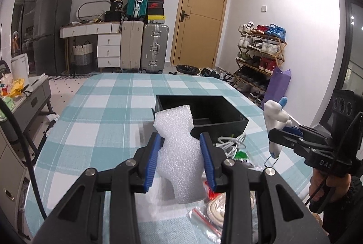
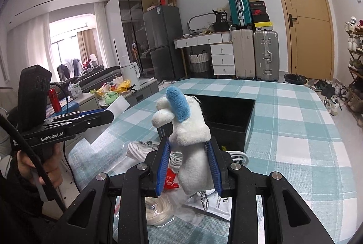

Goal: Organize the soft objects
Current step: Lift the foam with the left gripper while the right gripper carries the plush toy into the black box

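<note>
We held a white foam piece (image 1: 179, 153) pinched at its narrow waist between the fingers of the left gripper (image 1: 181, 159), and a white plush toy (image 2: 192, 142) pinched at its lower body by the right gripper (image 2: 189, 168), both above the table (image 2: 295, 130). Both looked light, soft and squashable. The open black box (image 1: 217, 117) lay just ahead; loose cables (image 1: 229, 144) crowded its near wall.

The foam piece (image 1: 179, 153) hides the near left corner of the black box (image 1: 217, 121), while the plush toy (image 2: 192, 142) covers much of the coiled white cable (image 2: 236, 154) behind it. A clear bag (image 1: 204, 223) runs off the near edge; print on the paper sheet (image 2: 217, 207) is unreadable.
</note>
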A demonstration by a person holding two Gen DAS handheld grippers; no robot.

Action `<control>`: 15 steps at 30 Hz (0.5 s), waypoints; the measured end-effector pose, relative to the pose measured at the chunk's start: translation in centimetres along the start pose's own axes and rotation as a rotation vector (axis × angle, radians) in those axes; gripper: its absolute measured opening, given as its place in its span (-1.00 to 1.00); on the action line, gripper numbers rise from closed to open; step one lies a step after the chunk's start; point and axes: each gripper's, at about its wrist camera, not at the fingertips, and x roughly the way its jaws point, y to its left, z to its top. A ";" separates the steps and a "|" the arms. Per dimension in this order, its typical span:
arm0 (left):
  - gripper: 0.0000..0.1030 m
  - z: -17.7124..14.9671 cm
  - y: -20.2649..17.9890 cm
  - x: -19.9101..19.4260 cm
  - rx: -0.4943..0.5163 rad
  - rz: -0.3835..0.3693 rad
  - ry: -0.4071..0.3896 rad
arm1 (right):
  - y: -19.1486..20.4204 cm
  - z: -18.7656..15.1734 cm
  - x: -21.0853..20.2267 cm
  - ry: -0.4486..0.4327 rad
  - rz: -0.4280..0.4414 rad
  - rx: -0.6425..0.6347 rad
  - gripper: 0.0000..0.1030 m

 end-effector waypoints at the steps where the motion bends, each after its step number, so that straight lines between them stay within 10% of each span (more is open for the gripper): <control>1: -0.33 0.2 -0.1 0.1 0.004 -0.004 -0.003 | 0.0 0.1 -0.2 -0.006 0.001 0.003 -0.36; 15: -0.33 3.0 -1.3 0.7 0.033 -0.017 -0.042 | 0.6 3.8 -3.5 -0.111 0.006 0.003 -0.36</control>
